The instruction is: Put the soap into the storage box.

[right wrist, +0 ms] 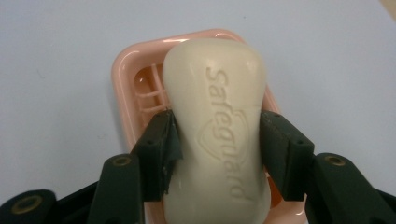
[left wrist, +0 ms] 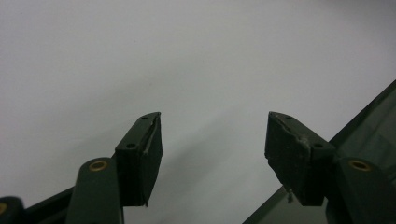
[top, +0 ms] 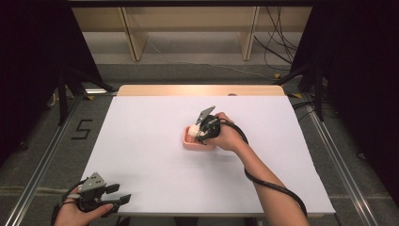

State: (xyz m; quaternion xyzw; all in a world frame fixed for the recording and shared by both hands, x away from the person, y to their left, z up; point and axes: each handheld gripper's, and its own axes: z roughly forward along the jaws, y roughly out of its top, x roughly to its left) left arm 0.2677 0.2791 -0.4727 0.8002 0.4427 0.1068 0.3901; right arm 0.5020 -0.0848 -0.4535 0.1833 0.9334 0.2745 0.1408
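At the near left edge of the table (top: 141, 197), the left gripper (top: 115, 197) is held idle, its jaws spread on nothing.

Farther out, at mid-table, a cream soap bar (right wrist: 219, 121) is pinched at its waist by the right gripper (right wrist: 217, 154), both pads set against its sides, over the pink soap dish (right wrist: 126, 79). The step in hand is judged to be setting the bar into the dish; a slight lowering and a wider opening are called for next.

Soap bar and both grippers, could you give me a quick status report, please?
Right gripper clamped on soap bar, over pink soap dish. Left gripper open, empty, near table front corner. Nothing in the way.
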